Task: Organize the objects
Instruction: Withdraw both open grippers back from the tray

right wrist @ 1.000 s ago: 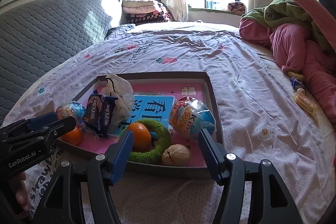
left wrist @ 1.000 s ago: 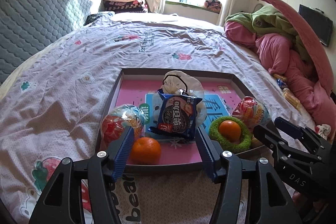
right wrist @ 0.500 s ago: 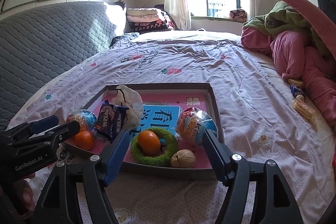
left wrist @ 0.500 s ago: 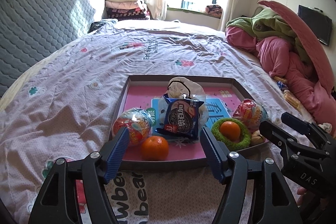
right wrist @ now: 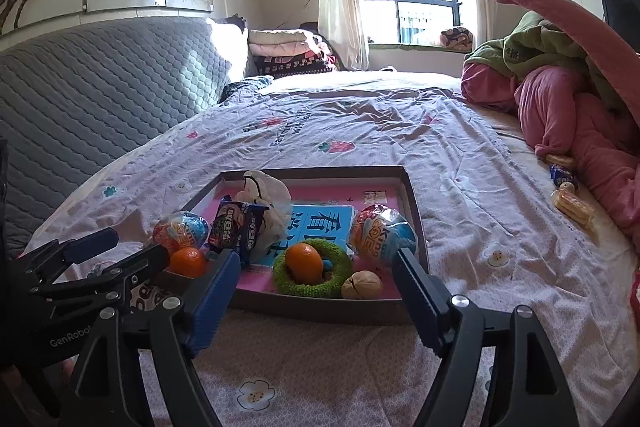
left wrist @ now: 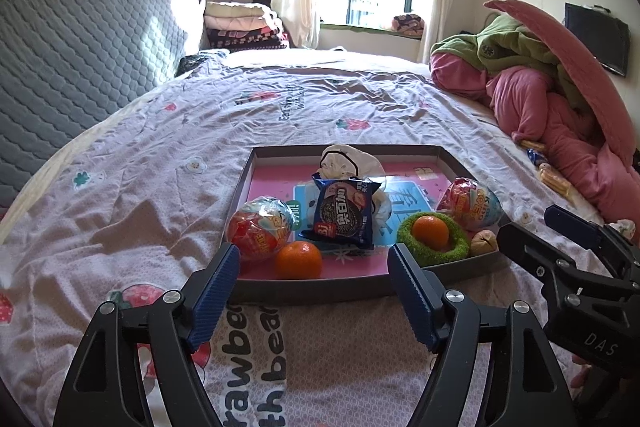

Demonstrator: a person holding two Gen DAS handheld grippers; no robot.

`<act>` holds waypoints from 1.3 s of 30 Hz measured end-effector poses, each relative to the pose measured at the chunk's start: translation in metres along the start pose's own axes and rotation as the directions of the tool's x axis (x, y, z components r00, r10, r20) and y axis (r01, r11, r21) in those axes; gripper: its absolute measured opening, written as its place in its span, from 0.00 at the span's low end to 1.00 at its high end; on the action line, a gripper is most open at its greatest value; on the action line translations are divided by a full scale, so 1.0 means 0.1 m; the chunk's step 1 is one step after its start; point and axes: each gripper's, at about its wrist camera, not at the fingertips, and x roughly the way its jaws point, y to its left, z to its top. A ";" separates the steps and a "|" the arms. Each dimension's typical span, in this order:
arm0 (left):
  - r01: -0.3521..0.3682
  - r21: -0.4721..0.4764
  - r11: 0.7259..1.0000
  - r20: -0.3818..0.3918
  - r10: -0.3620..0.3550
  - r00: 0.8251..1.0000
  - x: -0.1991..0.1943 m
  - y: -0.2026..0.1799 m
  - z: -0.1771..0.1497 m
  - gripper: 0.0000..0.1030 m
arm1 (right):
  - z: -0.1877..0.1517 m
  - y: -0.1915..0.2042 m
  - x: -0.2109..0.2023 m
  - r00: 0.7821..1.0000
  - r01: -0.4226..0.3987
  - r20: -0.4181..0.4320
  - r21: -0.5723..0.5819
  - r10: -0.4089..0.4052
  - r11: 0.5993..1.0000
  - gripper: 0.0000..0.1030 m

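Observation:
A shallow grey tray (left wrist: 316, 290) (right wrist: 414, 211) with a pink floor lies on the bed. In it are two foil-wrapped eggs (left wrist: 260, 229) (right wrist: 380, 235), a loose orange (left wrist: 298, 259) (right wrist: 187, 261), a blue cookie packet (left wrist: 346, 213) (right wrist: 236, 227), a white bag (left wrist: 348, 161), a green ring (left wrist: 432, 241) (right wrist: 314, 267) with an orange in it, and a walnut (right wrist: 362, 285). My left gripper (left wrist: 314, 263) is open and empty just before the tray's near edge. My right gripper (right wrist: 316, 267) is open and empty, likewise short of the tray.
The bed has a lilac strawberry-print sheet (left wrist: 160, 195). A pink and green heap of quilts (left wrist: 560, 99) lies at the right. Small wrapped snacks (right wrist: 572, 205) lie on the sheet by that heap. A grey quilted headboard (left wrist: 72, 59) stands at the left.
Both grippers have drawn back and up from the tray, which now sits farther off in both views. Both stay open and empty. The tray's contents have not moved.

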 end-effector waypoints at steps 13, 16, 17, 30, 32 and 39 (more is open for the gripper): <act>-0.025 -0.020 0.999 -0.005 0.025 1.000 -0.09 -0.02 -0.13 0.76 | -0.11 -0.02 -0.14 1.000 0.001 0.016 0.025 -0.002 1.000 0.79; -0.029 -0.025 0.999 -0.004 0.029 1.000 -0.11 -0.01 -0.16 0.76 | -0.13 -0.07 -0.16 1.000 0.002 0.017 0.038 -0.002 0.999 0.82; -0.034 -0.026 0.999 -0.005 0.034 0.999 -0.11 -0.01 -0.17 0.76 | -0.14 -0.08 -0.17 1.000 0.003 0.017 0.040 -0.004 0.999 0.82; -0.067 -0.018 0.998 -0.041 0.066 0.997 -0.11 0.03 -0.37 0.76 | -0.31 0.02 -0.22 1.000 -0.008 -0.006 0.007 0.008 1.000 0.83; -0.071 -0.018 0.997 -0.046 0.070 0.996 -0.11 0.05 -0.39 0.76 | -0.32 0.02 -0.22 1.000 -0.009 -0.009 0.007 0.009 1.000 0.83; -0.064 -0.028 0.998 -0.057 0.062 0.996 -0.14 0.07 -0.47 0.76 | -0.39 0.02 -0.24 1.000 -0.003 -0.016 0.007 0.004 1.000 0.83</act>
